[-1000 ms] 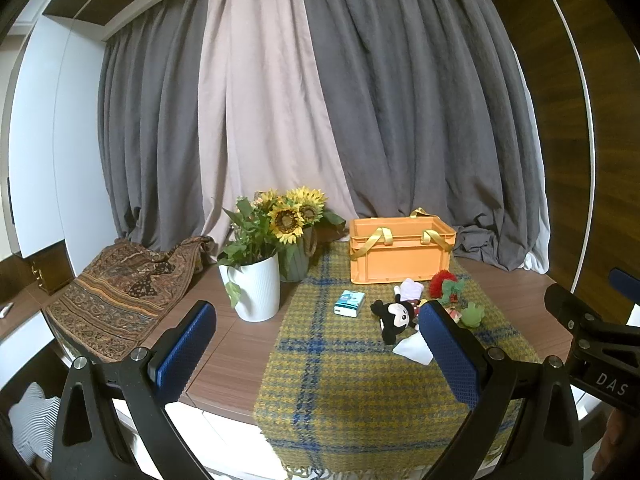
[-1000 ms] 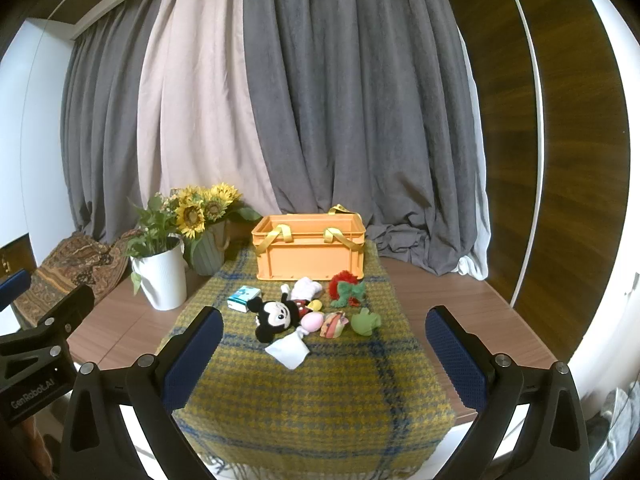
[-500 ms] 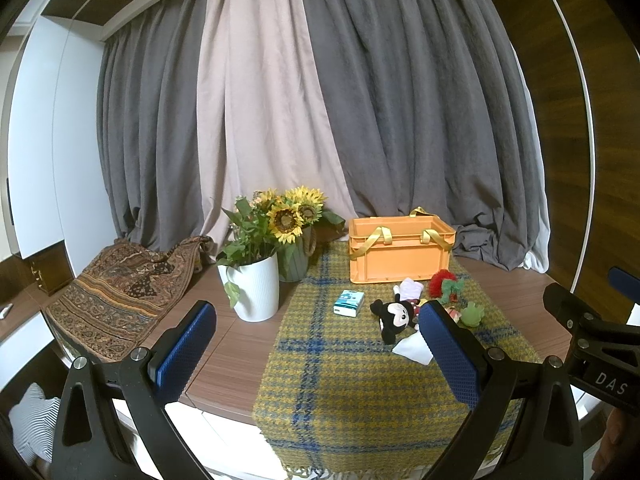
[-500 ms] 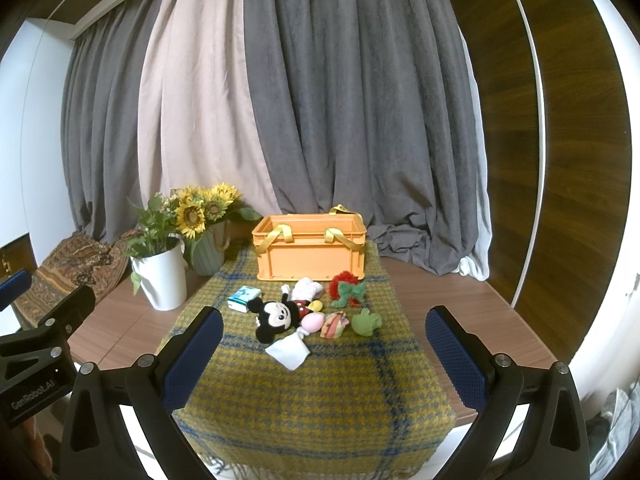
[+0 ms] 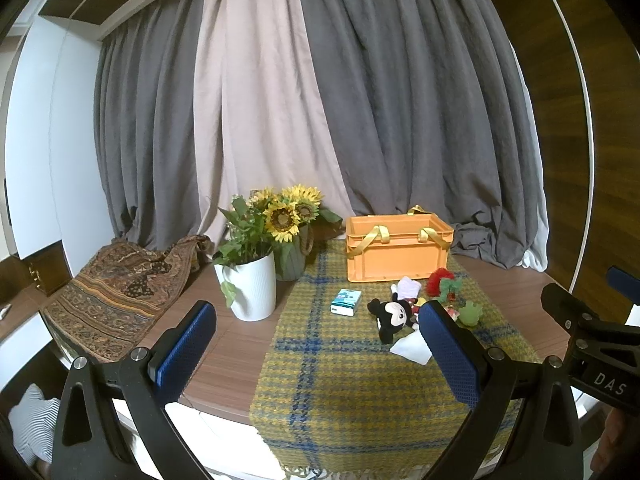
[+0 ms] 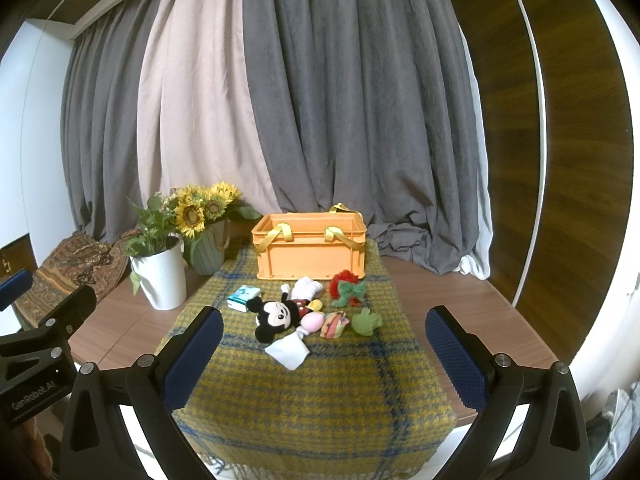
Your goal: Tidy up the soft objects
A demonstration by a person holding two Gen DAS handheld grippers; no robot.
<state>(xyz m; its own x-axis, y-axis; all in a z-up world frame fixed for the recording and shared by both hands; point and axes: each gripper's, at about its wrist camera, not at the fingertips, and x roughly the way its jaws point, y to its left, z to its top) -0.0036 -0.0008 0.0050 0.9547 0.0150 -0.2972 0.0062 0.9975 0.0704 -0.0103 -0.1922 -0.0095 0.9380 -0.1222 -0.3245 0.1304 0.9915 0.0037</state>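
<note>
Nothing has moved: you hold both grippers back, fingers spread and empty.
Beyond your right gripper (image 6: 324, 356) fingers lie the white cloth (image 6: 289, 349), mouse plush (image 6: 276, 314) and small toys; farther, the orange crate (image 6: 311, 249) waits. Left gripper (image 5: 316, 354) likewise unchanged; sorting hasn't begun.

The left gripper's finger (image 5: 448, 354) hides the small toys beside the mouse plush (image 5: 390, 314); the orange crate's (image 6: 311, 250) inside stays unseen

Crate (image 6: 311, 250) at blanket's (image 6: 320, 392) rear; soft toys (image 6: 280, 314) before it; flower pots (image 6: 162, 278) left, on table (image 6: 116, 328).
</note>
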